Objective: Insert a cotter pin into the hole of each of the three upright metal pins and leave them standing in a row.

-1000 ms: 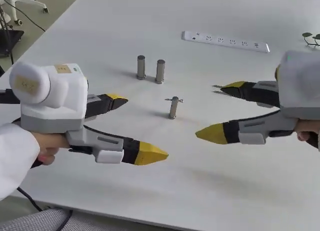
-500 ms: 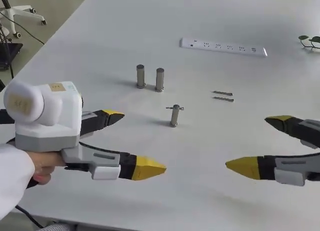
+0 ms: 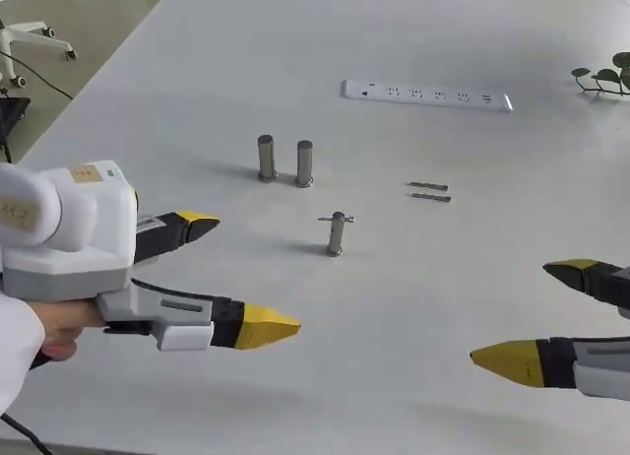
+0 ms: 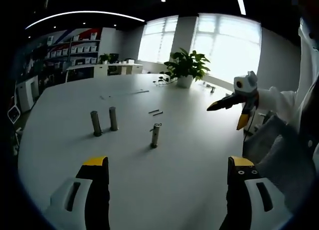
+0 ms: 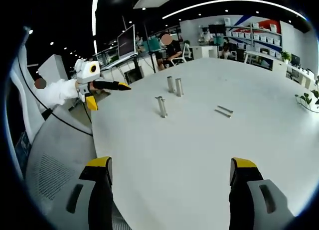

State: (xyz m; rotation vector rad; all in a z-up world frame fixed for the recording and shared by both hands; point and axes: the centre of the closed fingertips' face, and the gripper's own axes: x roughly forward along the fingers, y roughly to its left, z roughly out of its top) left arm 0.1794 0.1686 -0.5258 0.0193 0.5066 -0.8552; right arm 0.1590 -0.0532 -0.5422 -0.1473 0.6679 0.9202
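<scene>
Ahead of the left gripper (image 3: 254,272), jaws spread wide and empty, the pinned metal pin (image 3: 337,235) stands on the tabletop (image 3: 197,81) with a cotter pin (image 3: 337,219) already crosswise through its hole. Two bare metal pins (image 3: 266,158) (image 3: 305,163) stand side by side beyond it. Right gripper (image 3: 510,311) jaws are also wide apart, holding nothing. Two loose cotter pins (image 3: 429,186) lie together well ahead of the right jaws. One of three looks done. Step in hand is probably fetching the second cotter pin. The next move calls for the right jaws to reach forward and pinch one thin pin off the flat tabletop, which is fiddly.
</scene>
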